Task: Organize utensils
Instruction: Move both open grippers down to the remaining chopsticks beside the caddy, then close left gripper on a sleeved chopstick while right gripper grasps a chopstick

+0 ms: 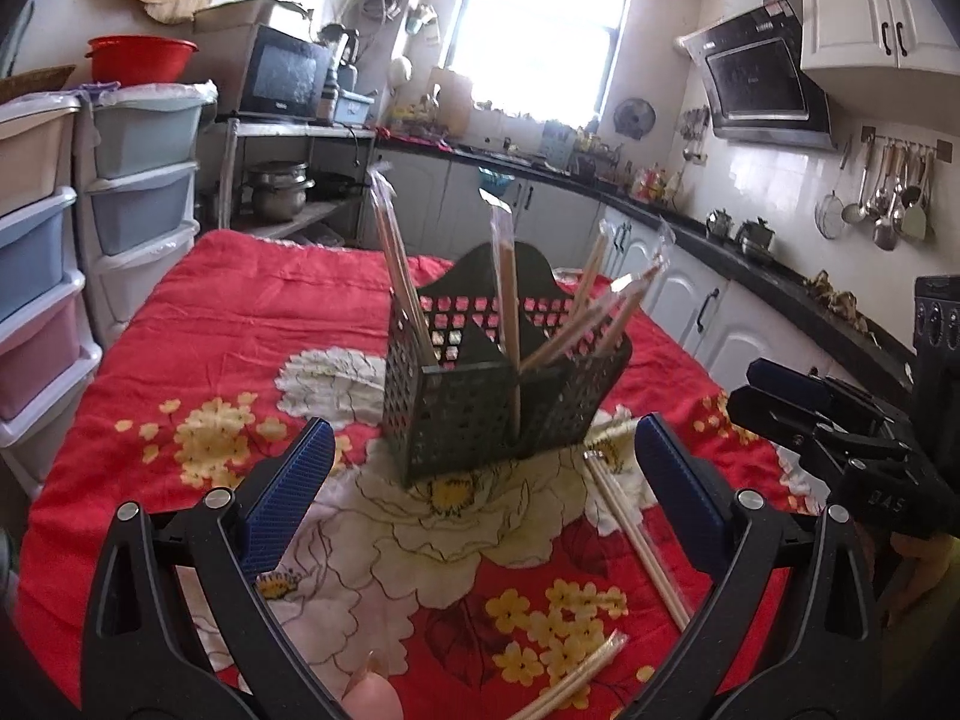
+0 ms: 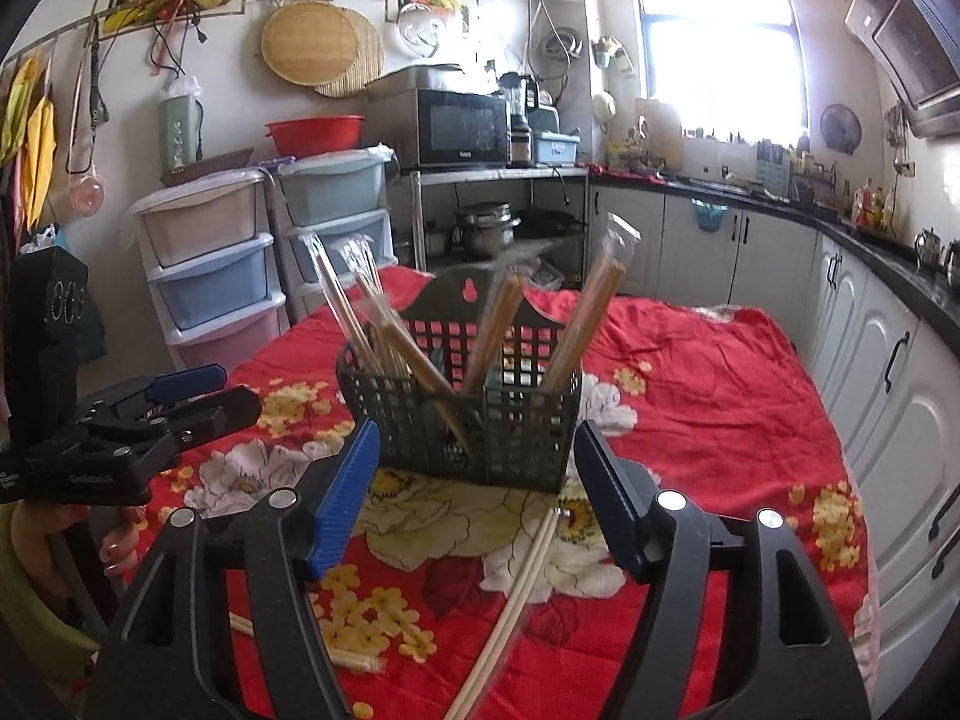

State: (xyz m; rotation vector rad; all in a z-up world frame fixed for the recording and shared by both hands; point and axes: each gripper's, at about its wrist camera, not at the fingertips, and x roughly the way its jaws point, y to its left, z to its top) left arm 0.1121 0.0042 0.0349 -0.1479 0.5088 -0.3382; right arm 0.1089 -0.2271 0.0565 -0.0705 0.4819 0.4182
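A dark perforated utensil basket (image 1: 480,414) (image 2: 474,426) stands on the red floral cloth (image 1: 240,324) (image 2: 720,396), holding several wrapped chopstick pairs (image 1: 510,312) (image 2: 576,324) upright. More wrapped chopsticks lie on the cloth: one pair (image 1: 636,540) just inside the right finger in the left wrist view, another (image 1: 576,684) near the bottom edge. A pale pair (image 2: 516,594) lies between the fingers in the right wrist view. My left gripper (image 1: 480,450) is open with nothing between its pads. My right gripper (image 2: 477,456) is open too, just short of the basket.
Plastic drawer units (image 1: 72,228) (image 2: 216,276) stand at the table's left. A shelf with a microwave (image 2: 462,126) and pots is behind. White cabinets under a dark counter (image 2: 888,276) run along the right. The other gripper (image 1: 828,420) (image 2: 132,420) shows at each view's side.
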